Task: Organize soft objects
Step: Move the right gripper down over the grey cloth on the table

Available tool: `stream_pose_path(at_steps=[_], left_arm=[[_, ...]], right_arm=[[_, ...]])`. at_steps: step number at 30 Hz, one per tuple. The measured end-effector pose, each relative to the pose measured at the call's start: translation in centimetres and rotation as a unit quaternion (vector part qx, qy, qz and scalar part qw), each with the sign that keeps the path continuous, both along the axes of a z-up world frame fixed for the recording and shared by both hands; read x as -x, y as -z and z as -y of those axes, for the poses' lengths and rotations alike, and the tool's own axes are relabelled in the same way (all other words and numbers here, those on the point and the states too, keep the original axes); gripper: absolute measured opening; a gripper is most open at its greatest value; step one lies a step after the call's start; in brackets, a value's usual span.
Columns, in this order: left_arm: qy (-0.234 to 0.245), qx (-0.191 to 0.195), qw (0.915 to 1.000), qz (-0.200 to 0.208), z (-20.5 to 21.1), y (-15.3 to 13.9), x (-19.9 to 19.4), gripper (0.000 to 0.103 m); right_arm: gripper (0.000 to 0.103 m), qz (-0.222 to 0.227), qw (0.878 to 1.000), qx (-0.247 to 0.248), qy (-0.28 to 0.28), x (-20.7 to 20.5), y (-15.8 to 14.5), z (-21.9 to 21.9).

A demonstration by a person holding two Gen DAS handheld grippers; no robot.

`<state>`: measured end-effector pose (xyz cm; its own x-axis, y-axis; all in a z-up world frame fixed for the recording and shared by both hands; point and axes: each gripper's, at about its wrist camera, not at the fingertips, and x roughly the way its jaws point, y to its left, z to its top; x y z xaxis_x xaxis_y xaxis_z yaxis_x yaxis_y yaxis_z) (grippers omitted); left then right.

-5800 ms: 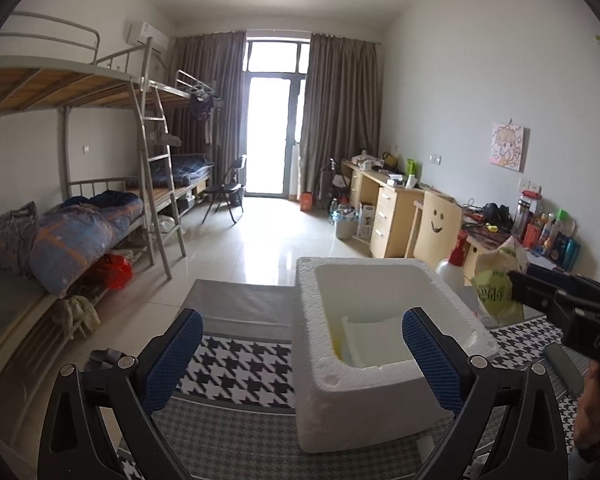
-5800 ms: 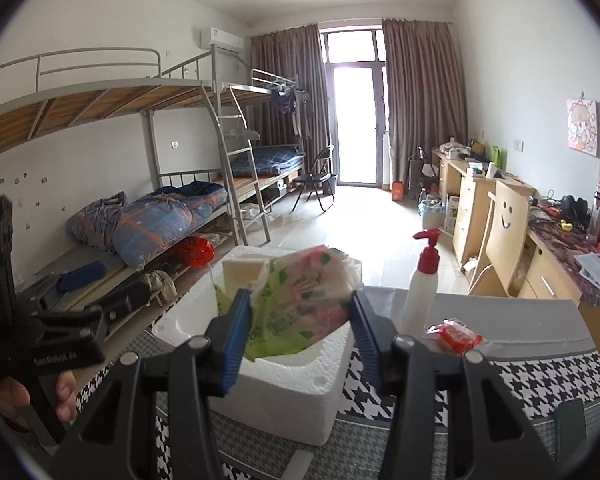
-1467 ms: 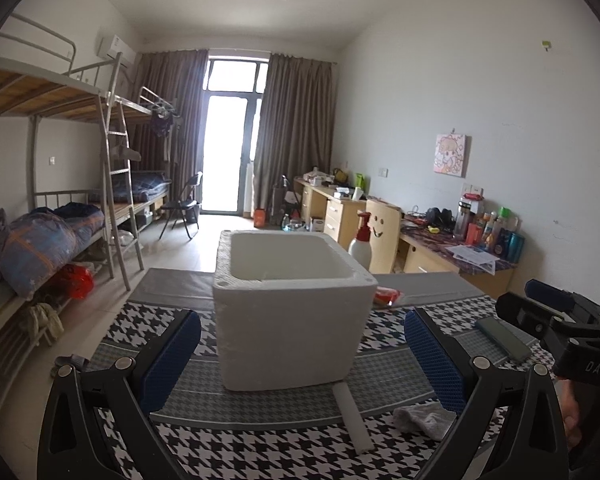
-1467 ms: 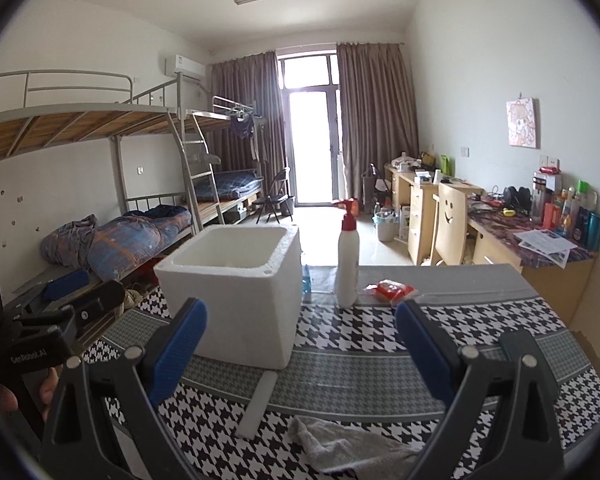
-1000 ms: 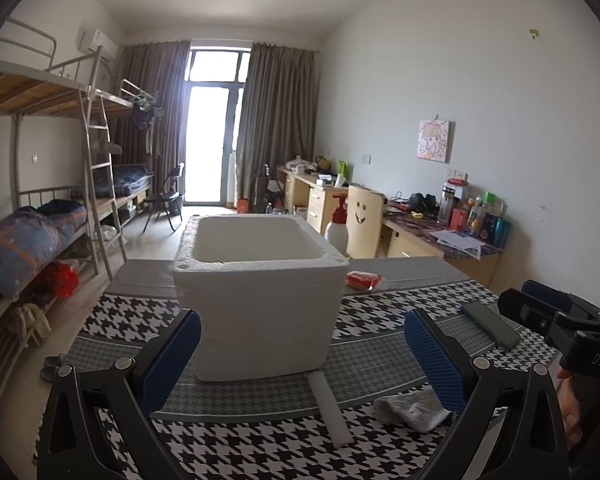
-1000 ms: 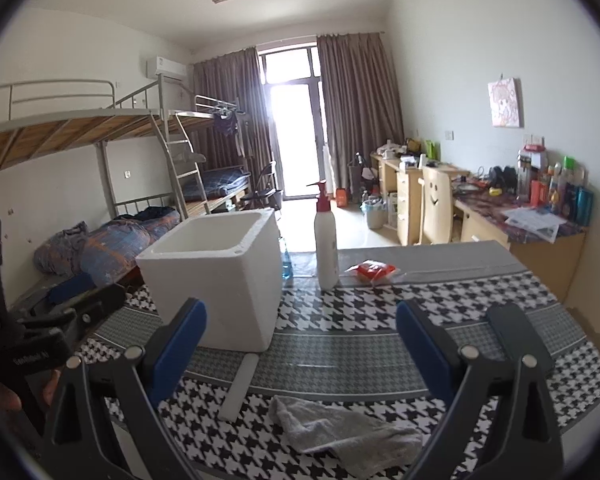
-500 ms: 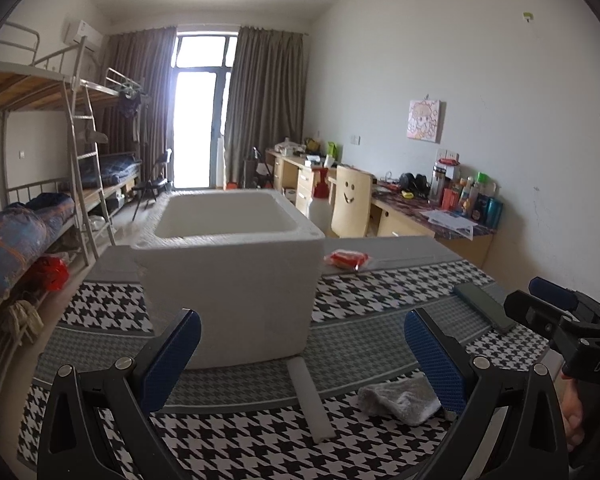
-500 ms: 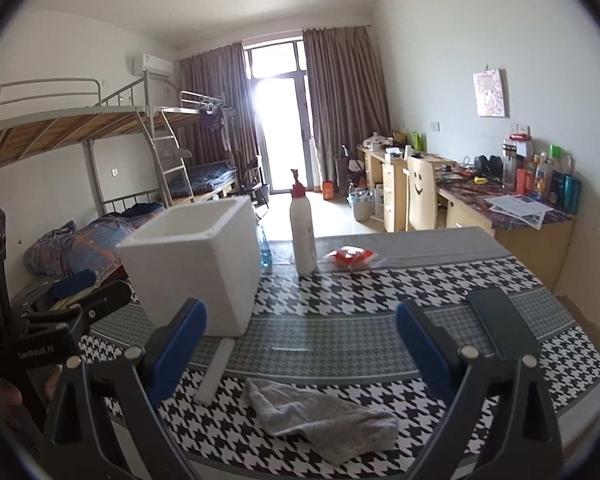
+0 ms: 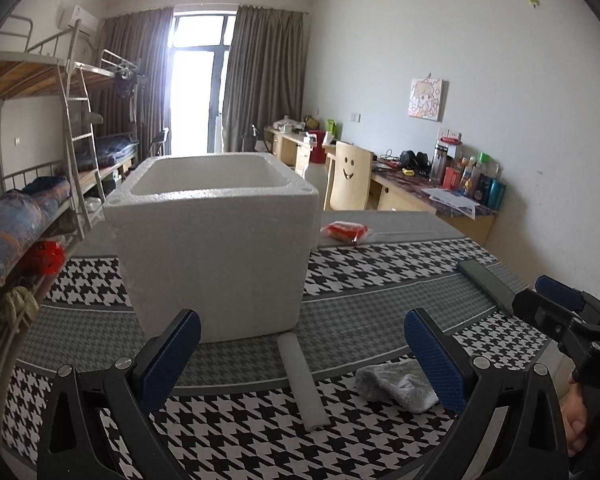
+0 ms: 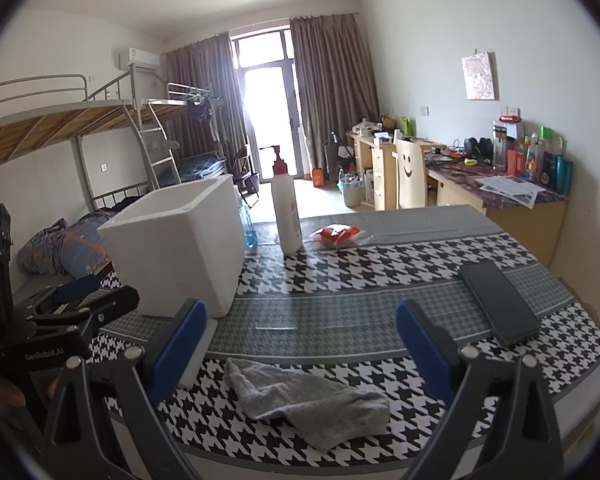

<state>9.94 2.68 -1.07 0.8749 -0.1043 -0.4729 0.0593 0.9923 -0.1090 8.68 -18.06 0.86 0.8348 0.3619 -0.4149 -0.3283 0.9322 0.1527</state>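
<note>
A white foam box stands open-topped on the houndstooth tablecloth; it also shows in the right wrist view. A crumpled grey cloth lies near the table's front edge, just below and between my right gripper's fingers; in the left wrist view the cloth lies at the lower right. My right gripper is open and empty above it. My left gripper is open and empty in front of the box.
A white foam strip lies in front of the box. A white pump bottle, a red packet and a blue bottle stand behind. A dark phone lies at the right. Bunk beds and desks surround the table.
Both grippers have drawn back and lower toward the table's front. The right gripper, which held a green packet over the box earlier, is empty and now hovers over the grey cloth.
</note>
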Motion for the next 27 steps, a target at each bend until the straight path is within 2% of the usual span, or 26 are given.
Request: stream_pose_path(at_steps=[27], left_arm=[[-0.002, 0.006, 0.9965, -0.084, 0.8, 4.4, -2.6, 0.102]], right_arm=[[0.097, -0.073, 0.996, 0.035, -0.026, -1.3, 4.0, -1.2]])
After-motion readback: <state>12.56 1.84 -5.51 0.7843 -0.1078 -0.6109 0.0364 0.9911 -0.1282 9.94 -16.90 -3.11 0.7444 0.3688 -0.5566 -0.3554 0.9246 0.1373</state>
